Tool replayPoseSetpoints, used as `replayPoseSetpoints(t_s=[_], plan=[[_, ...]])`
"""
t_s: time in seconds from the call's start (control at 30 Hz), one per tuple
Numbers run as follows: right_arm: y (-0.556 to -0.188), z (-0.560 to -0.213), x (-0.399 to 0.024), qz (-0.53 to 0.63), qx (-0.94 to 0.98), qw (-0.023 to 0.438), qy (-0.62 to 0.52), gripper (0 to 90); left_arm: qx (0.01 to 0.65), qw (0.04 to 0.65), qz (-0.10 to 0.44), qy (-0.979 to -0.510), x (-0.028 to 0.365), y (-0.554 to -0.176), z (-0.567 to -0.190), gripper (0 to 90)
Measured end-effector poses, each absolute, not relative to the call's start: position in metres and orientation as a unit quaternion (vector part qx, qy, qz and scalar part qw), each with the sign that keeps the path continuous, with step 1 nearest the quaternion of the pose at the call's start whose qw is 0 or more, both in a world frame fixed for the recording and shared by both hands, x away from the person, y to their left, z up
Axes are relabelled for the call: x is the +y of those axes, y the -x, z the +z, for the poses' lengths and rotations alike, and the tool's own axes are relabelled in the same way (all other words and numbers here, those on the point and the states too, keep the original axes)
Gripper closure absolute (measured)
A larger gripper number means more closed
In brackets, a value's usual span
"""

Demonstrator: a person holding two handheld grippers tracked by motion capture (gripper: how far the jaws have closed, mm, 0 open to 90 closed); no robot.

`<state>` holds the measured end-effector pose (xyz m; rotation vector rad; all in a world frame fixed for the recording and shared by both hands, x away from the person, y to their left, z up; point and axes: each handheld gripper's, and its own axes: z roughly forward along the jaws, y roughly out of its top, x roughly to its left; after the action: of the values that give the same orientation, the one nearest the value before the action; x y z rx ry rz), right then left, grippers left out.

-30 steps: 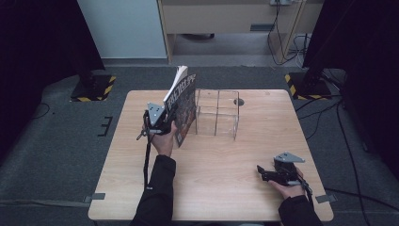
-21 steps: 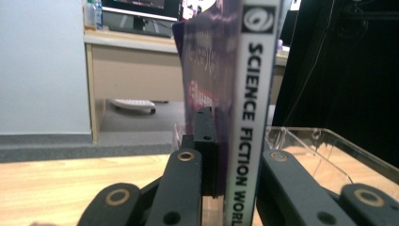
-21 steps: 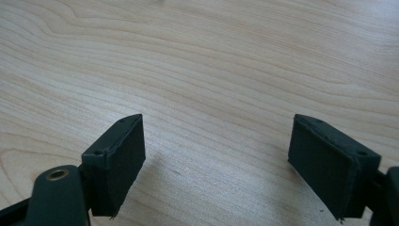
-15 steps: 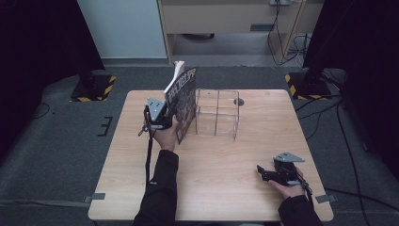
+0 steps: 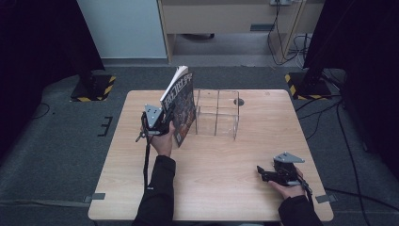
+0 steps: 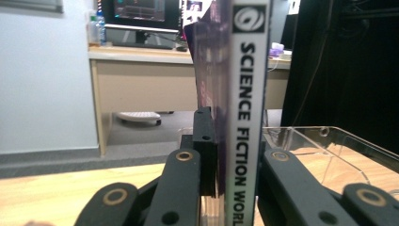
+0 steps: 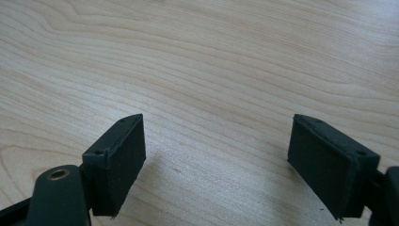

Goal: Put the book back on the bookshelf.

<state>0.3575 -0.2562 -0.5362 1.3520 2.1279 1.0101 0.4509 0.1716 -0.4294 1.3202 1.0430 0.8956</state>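
A paperback book [image 5: 182,101] stands upright just left of a clear acrylic divider box [image 5: 217,113], its white spine [image 6: 244,117] reading "Science Fiction World". My left gripper [image 5: 170,120] is shut on the book's lower edge, with a black jaw on each side of the spine in the left gripper view. Those jaws have just been opening a little, and the book remains between them. My right gripper [image 5: 260,170] rests near the table's front right, pointing left. Its pads [image 7: 120,160] stand wide open over bare wood with nothing between them.
The light wooden table [image 5: 211,183] stands on grey carpet. The clear box's rim [image 6: 329,141] lies right of the book. A desk and white panel stand beyond the far edge, with black stands and hazard-striped bases at both far corners.
My left hand has nudged the book slightly right, toward the clear box. The right gripper has stayed put.
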Motion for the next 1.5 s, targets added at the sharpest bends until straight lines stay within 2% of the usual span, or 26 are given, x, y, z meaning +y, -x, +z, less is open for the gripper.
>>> replayPoseSetpoints(t_s=[0.37,0.57,0.8,0.93,1.03,1.37,1.5], plan=[[-0.358,-0.536,-0.256,0.363,0.766,0.212,-0.487,19.6,0.460,0.564,0.375,-0.574,0.179,-0.449,-0.427,78.9],[-0.358,-0.536,-0.256,0.364,0.765,0.210,-0.488,19.6,0.473,0.554,0.363,-0.581,0.176,-0.453,-0.429,74.5],[-0.358,-0.536,-0.257,0.364,0.765,0.208,-0.489,19.6,0.470,0.552,0.363,-0.585,0.177,-0.453,-0.430,61.9],[-0.358,-0.536,-0.257,0.365,0.765,0.209,-0.488,19.6,0.467,0.554,0.368,-0.582,0.179,-0.448,-0.424,45.3],[-0.358,-0.536,-0.257,0.366,0.764,0.209,-0.489,19.6,0.468,0.544,0.368,-0.591,0.183,-0.443,-0.421,38.8],[-0.359,-0.535,-0.258,0.370,0.762,0.210,-0.489,19.1,0.458,0.524,0.364,-0.619,0.194,-0.415,-0.414,28.4],[-0.359,-0.535,-0.258,0.371,0.758,0.211,-0.492,18.6,0.463,0.523,0.342,-0.629,0.200,-0.406,-0.416,26.0]])
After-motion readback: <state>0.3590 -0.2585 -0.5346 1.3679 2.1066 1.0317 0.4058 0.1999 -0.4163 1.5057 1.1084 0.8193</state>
